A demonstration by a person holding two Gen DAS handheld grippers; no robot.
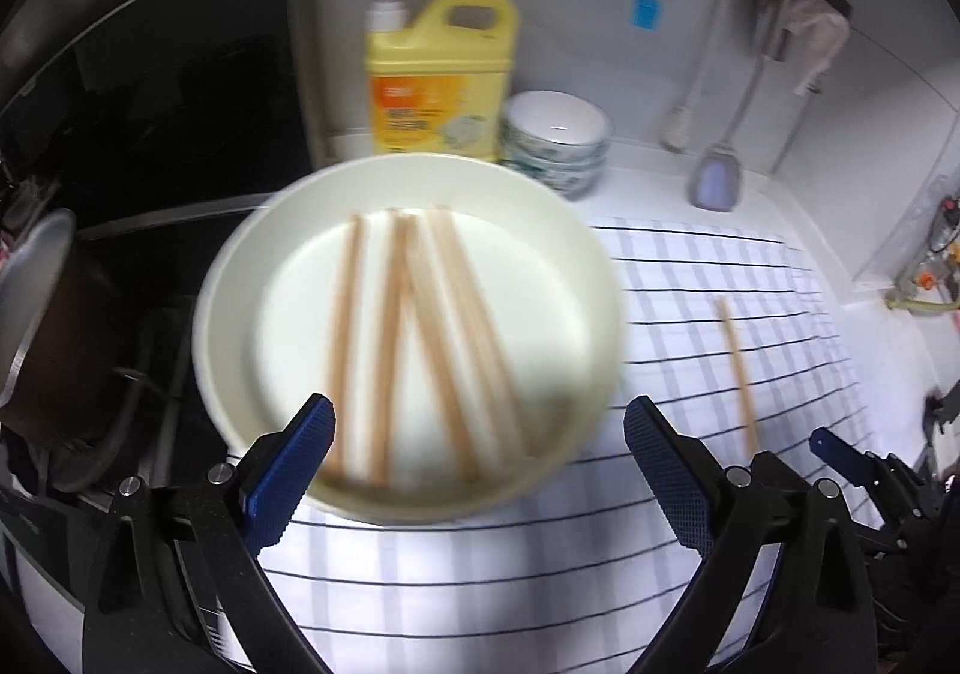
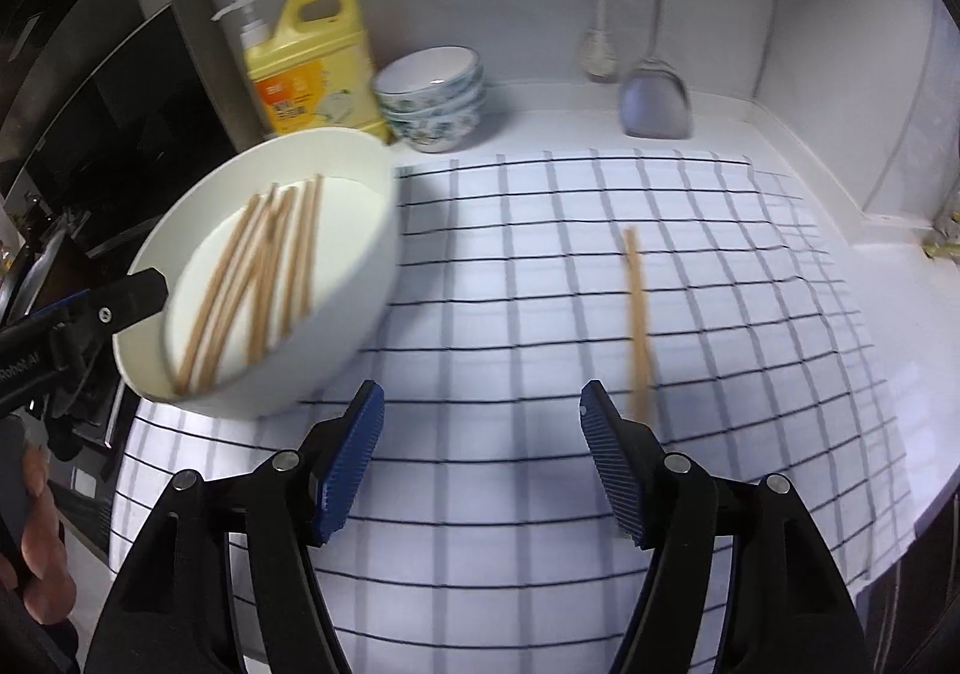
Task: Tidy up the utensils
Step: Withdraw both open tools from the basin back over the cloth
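- The left gripper [image 1: 480, 434] has its blue-padded jaws spread wide and holds nothing; the near rim of the white bowl [image 1: 240, 266] lies between and beyond its tips, and contact with that rim cannot be told through the blur.
- The right gripper [image 2: 483, 410] is partly spread and empty too, its pads hanging above the checked cloth [image 2: 540, 494] to the right of the bowl.
- The white bowl sits at the left edge of the checked cloth, and a bundle of wooden chopsticks [image 1: 420, 338] lies fanned across its floor, ends resting against the near wall.
- One loose chopstick [image 2: 637, 314] lies flat on the cloth, well to the right of the bowl, just beyond the right gripper's right finger.
- Behind the bowl stands a yellow detergent jug [image 1: 441, 74] with a white pump bottle [image 1: 384, 8] beside it.
- To the right of the jug, just behind the bowl, is a stack of patterned bowls [image 2: 432, 98].
- Farther right of the bowl, a spatula [image 2: 654, 98] hangs against the white wall.
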